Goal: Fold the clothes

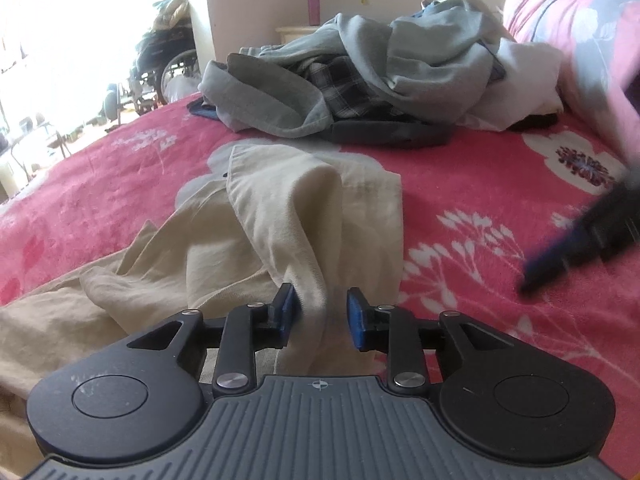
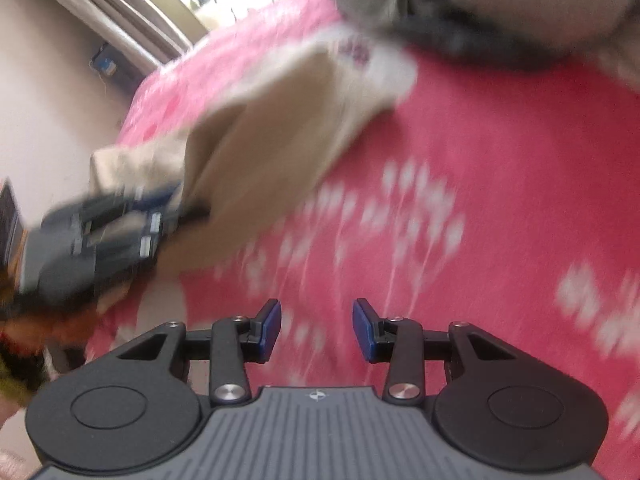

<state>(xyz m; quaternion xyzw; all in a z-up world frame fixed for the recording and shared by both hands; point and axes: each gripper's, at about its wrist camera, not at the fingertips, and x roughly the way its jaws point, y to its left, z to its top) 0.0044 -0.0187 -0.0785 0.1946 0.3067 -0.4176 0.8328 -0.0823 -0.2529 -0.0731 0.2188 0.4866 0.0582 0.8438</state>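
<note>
Two grippers: your left gripper [image 1: 320, 312] straddles a cream garment [image 1: 280, 220] fold, jaws parted; right gripper [image 2: 316, 330] spread, empty over the bed [image 2: 500, 160]. Loosely held, the fold could slip.

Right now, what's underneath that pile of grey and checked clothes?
Under the pile of grey and checked clothes lies a dark garment on the pink flowered blanket. Anything deeper is covered.
</note>
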